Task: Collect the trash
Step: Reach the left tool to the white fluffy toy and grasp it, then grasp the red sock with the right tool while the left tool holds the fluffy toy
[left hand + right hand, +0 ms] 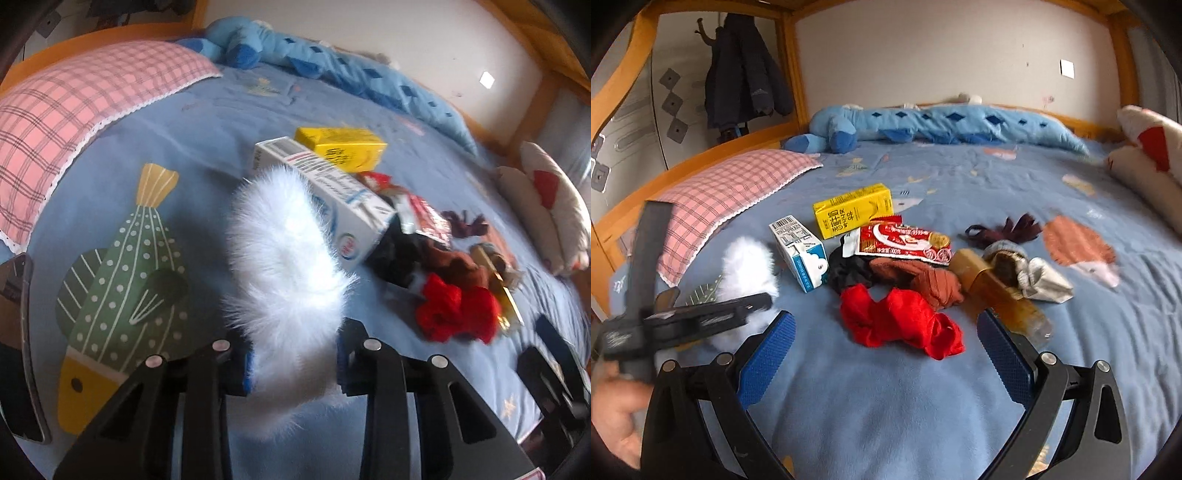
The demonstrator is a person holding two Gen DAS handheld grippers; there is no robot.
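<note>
My left gripper (295, 369) is shut on a white fluffy piece (284, 258), which sticks out forward between its blue pads. The right wrist view shows the same fluff (748, 266) at the left, behind that gripper's black body. My right gripper (886, 321) stands open just before a red cloth (901, 321), with nothing between its fingers. On the blue bedsheet (886, 406) lie a yellow drink carton (855, 210), a white and blue carton (801, 251), a red snack wrapper (905, 240) and an amber bottle (997, 291). Black, brown and grey cloth pieces lie mixed in with them.
A pink plaid pillow (738, 184) lies at the left and a long blue plush toy (942, 125) along the back wall. A white and red cushion (1145, 158) sits at the right. The wooden bed frame (792, 74) surrounds the mattress. A hand (617, 417) holds the left gripper.
</note>
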